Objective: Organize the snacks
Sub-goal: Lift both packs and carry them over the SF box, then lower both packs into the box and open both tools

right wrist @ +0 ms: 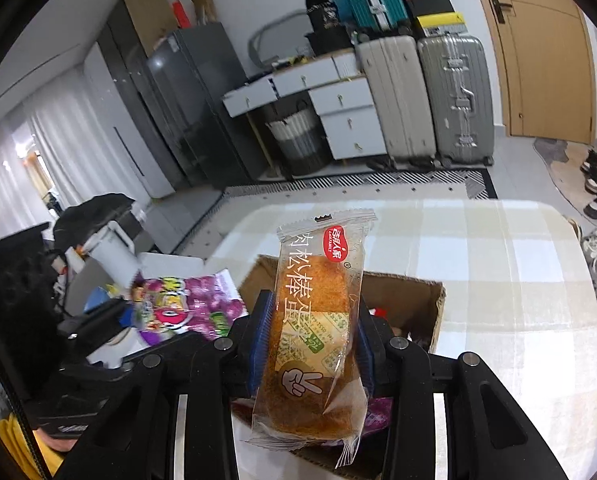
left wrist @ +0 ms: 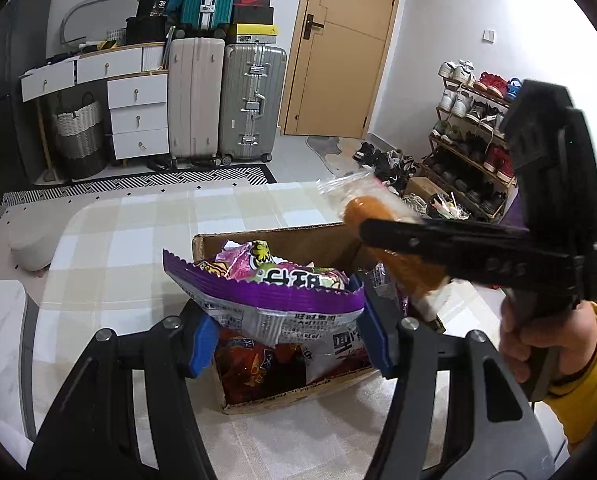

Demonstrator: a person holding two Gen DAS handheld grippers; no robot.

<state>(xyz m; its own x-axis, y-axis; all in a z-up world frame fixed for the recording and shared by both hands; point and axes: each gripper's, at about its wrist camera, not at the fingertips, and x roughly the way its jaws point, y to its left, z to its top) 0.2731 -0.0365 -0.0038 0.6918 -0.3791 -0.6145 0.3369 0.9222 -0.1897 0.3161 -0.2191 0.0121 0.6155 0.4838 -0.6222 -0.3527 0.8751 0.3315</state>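
A: Nearest first. Left hand-held gripper (left wrist: 286, 336) is clamped on a purple bag (left wrist: 274, 300); the blue pads press its lower sides, the crimped top edge standing above the jaws. It hangs over the near end of the box (left wrist: 298, 396), probably so it can go straight down into it.

B: And the right?

A: Right hand-held gripper (right wrist: 312, 344) is closed on a cake bar (right wrist: 318, 320) in clear wrap, gripped across its lower half, long axis pointing away from the camera. Held by the middle, likely so the soft cake does not flop. In the left view it sits above the box's right side, gripped by a hand (left wrist: 538, 340) in a yellow sleeve.

B: Box contents?

A: Open cardboard box on the desk (left wrist: 138, 240), flaps up. Inside: red and orange packets at the bottom, a pink-and-green packet further in. Count cannot be told; the purple bag covers much of it.

B: Judgement?

A: Both snacks look about to be dropped in. Risk: the two grippers crowd the same opening.

B: Beyond?

A: Checked desk cover, then suitcases (left wrist: 226, 100) against the far wall.
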